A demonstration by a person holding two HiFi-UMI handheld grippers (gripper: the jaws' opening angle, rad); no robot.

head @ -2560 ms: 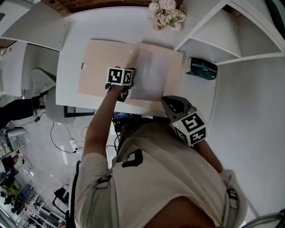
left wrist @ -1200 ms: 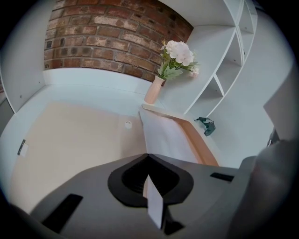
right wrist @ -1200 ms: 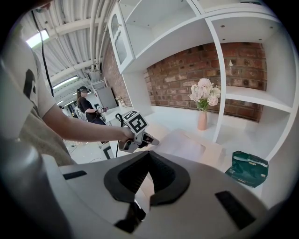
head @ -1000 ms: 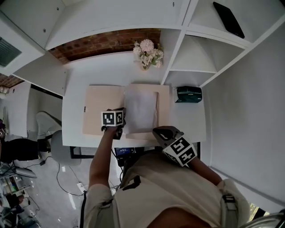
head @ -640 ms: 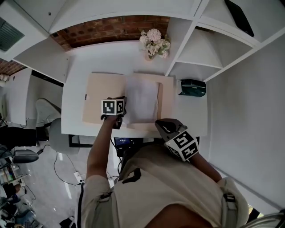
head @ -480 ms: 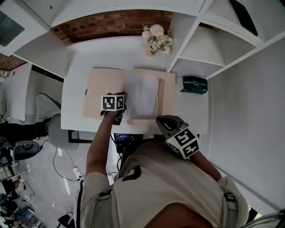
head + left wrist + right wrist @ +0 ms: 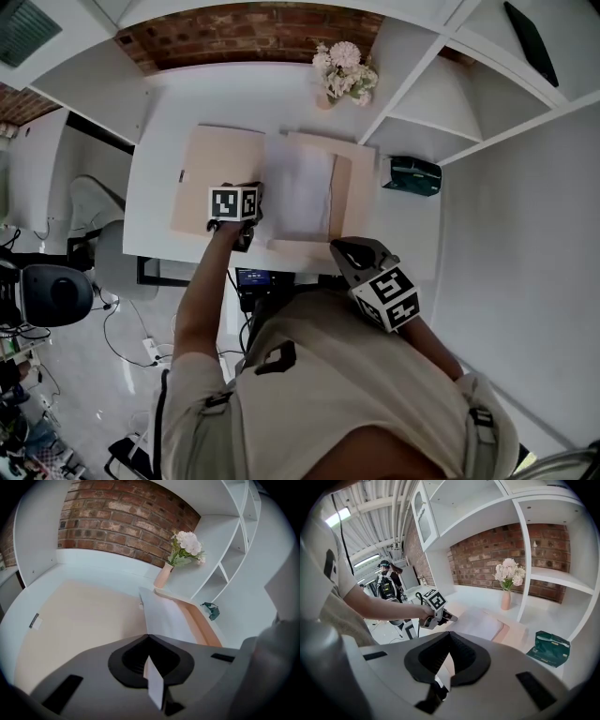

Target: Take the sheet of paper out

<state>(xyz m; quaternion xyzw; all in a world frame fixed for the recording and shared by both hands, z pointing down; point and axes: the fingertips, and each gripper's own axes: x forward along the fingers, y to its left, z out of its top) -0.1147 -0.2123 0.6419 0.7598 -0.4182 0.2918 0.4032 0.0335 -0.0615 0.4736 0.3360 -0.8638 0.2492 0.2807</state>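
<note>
A beige folder point(image 7: 211, 178) lies open on the white table point(image 7: 159, 141). On its right half rests a white sheet of paper point(image 7: 300, 183). My left gripper point(image 7: 258, 202) is shut on the sheet's left edge. In the left gripper view a thin white strip of the sheet point(image 7: 154, 686) stands between the closed jaws of the left gripper point(image 7: 149, 644), and the rest of the sheet point(image 7: 166, 616) slopes up off the folder point(image 7: 79, 620). My right gripper point(image 7: 345, 248) sits at the folder's near right corner. In the right gripper view a pale strip of folder edge shows in the closed right gripper point(image 7: 449, 637).
A vase of pale flowers point(image 7: 344, 70) stands at the table's back, by a white shelf unit point(image 7: 441, 94). A green packet point(image 7: 411, 175) lies right of the folder. A chair point(image 7: 56, 295) is on the floor at left. Another person point(image 7: 386, 585) stands far back.
The head view has swung a little, so the table sits slightly differently in it. Both grippers keep their places on the sheet and the folder.
</note>
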